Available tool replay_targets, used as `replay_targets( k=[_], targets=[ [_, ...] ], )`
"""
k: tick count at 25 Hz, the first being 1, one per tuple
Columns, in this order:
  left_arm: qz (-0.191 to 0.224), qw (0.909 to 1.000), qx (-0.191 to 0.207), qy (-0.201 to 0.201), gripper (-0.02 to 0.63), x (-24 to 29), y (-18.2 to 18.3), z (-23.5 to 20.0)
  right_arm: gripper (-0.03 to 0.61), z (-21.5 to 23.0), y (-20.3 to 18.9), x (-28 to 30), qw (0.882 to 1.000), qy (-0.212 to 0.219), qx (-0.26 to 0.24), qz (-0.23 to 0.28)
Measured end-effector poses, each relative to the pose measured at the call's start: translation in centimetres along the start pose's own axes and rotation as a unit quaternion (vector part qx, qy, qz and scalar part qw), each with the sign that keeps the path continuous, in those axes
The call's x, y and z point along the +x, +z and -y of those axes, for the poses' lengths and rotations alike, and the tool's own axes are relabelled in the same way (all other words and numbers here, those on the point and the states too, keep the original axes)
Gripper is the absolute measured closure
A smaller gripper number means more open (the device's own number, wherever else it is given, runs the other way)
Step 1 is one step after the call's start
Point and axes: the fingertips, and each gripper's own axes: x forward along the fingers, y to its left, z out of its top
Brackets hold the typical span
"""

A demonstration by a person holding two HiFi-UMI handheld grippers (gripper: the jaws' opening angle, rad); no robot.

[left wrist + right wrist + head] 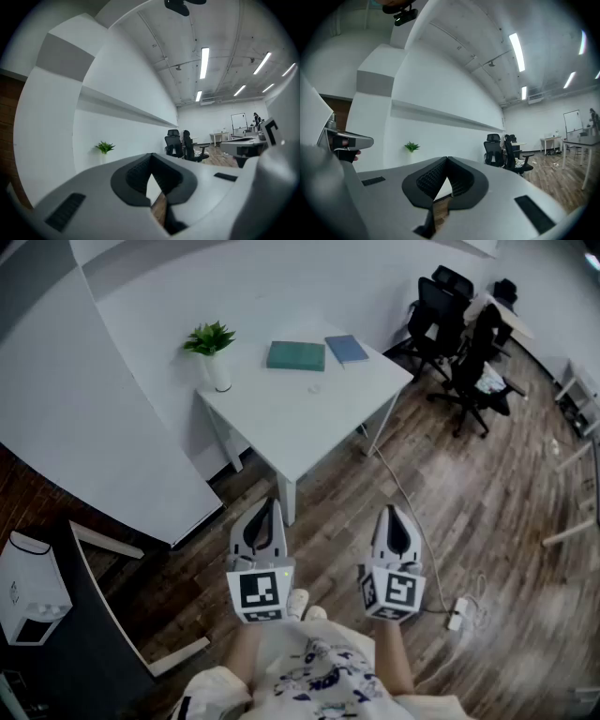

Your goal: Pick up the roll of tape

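A small pale ring, seemingly the roll of tape (314, 388), lies on the white table (281, 423), just in front of a green book (296, 355) and a blue book (346, 349). A potted plant (211, 341) stands at the table's left corner. The person holds both grippers level over the wooden floor, well short of the table. The left gripper (267, 510) has its jaws shut with nothing between them, and its tips (151, 159) meet. The right gripper (392, 514) is likewise shut and empty (446, 161). The tape does not show in either gripper view.
Black office chairs (464, 329) stand to the right of the table. A cable and a power strip (457, 613) lie on the floor by the right gripper. A white wall panel (84, 427) runs along the left, with a dark counter and a white appliance (28, 594) below it.
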Motion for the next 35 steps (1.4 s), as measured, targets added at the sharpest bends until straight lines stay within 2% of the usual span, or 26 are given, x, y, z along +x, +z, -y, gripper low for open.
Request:
replay_targets(
  k=[6, 9, 16, 20, 27, 35],
  targets=[
    [-0.003, 0.9998, 0.021, -0.004, 0.614, 0.9, -0.5, -0.1, 0.577, 0.3, -0.5, 0.7, 1.0, -0.002, 0.001, -0.001],
    [-0.003, 0.9999, 0.013, -0.004, 0.614, 1.4, -0.4, -0.1, 0.578, 0.2, -0.2, 1.2, 1.0, 0.003, -0.006, 0.003],
    [-0.008, 0.9996, 0.025, -0.007, 0.614, 3.4, -0.5, -0.7, 0.577, 0.4, -0.6, 3.1, 1.0, 0.005, -0.001, -0.004],
    [-0.009, 0.9999, 0.009, -0.007, 0.614, 5.1, -0.5, -1.3, 0.577, 0.6, -0.8, 4.7, 1.0, -0.005, 0.007, -0.007],
    [-0.016, 0.9993, 0.03, -0.019, 0.614, 8.1, -1.2, -2.6, 0.577, 0.7, -1.1, 7.6, 1.0, -0.015, 0.014, -0.004],
    [-0.034, 0.9988, 0.024, -0.026, 0.614, 11.7, -2.5, -3.4, 0.577, 1.2, -2.4, 10.4, 0.999, -0.029, 0.018, -0.02]
  ],
)
